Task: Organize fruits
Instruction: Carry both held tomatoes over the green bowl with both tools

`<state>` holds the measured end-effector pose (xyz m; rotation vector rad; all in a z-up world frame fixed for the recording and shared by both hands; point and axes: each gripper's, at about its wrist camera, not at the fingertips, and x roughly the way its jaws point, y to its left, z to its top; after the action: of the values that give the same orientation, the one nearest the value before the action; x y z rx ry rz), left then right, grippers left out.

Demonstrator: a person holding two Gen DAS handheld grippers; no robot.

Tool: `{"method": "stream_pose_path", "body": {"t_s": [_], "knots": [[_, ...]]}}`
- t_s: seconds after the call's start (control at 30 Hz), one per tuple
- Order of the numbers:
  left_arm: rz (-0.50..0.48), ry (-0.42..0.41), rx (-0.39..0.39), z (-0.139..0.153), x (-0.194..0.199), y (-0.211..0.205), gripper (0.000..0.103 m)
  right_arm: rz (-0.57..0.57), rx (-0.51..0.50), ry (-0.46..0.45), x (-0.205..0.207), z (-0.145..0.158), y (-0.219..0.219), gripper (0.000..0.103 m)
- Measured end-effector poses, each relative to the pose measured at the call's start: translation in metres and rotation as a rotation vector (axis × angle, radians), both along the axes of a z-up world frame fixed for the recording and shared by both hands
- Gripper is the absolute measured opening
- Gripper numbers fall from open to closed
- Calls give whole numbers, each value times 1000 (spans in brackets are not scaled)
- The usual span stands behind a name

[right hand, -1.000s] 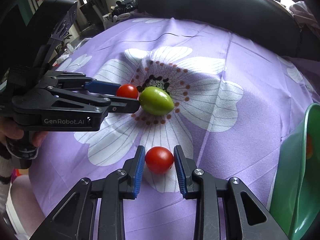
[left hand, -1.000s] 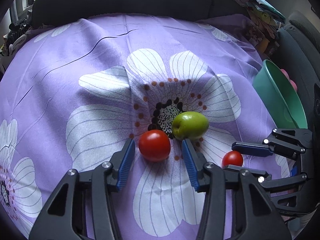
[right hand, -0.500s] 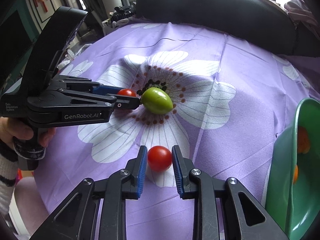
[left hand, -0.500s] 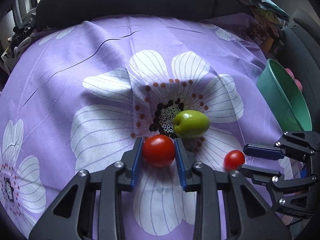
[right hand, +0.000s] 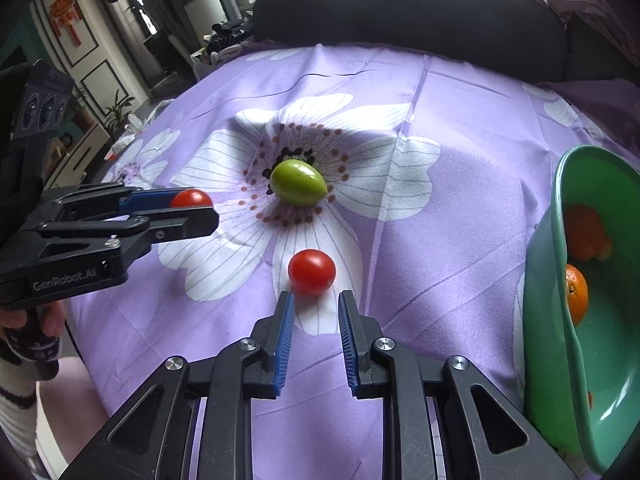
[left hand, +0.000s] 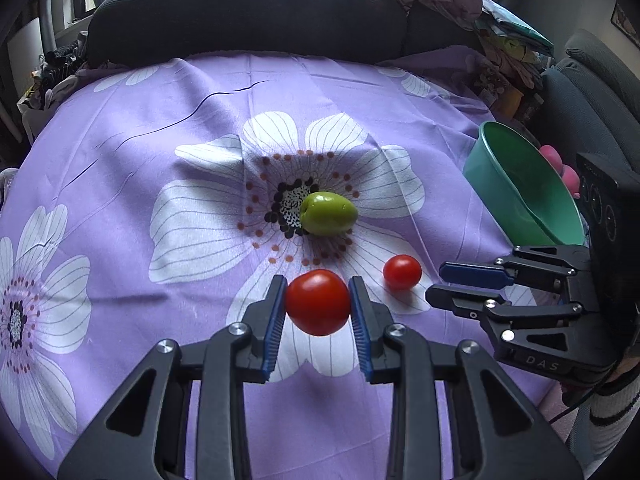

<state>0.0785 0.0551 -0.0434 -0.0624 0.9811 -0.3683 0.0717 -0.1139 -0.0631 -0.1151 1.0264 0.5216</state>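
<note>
Left to right: the left gripper is clamped on a large round red tomato, held above the purple flower-print cloth. A green oval fruit lies on the flower's centre. A small red cherry tomato lies just ahead of the right gripper, whose jaws stand apart. A green plastic bowl holding oranges stands at the cloth's right edge.

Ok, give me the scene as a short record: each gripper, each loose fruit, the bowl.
left gripper: shut on the larger tomato, which looks lifted off the cloth
right gripper: open, holding nothing, just short of the smaller tomato
smaller tomato: on the purple floral cloth
green fruit: on the flower's centre, untouched
green bowl: at the right edge, holding orange fruits
</note>
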Motion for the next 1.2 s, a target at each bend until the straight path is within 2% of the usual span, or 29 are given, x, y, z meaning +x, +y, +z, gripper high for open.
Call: {"method": "stream_pose_path", "body": {"t_s": [0.2,0.27,0.43,0.73,1.2], "knots": [[16,2,-14,-2,-10,5,31,22,-53,-1,11,-1,17,26],[16,1,-15,-3,-12,6,31,34,-77,-10,15,-2,25,31],[13,-6,-23,-3,-13,8,31,50,-119,-7,25,-11,37,32],[1,-18,-36,2,-18,1,31,64,-83,-8,23,-13,31,30],[-61,-78,-2,25,-31,-47,31,-9,48,-129,-20,44,-18,30]]}}
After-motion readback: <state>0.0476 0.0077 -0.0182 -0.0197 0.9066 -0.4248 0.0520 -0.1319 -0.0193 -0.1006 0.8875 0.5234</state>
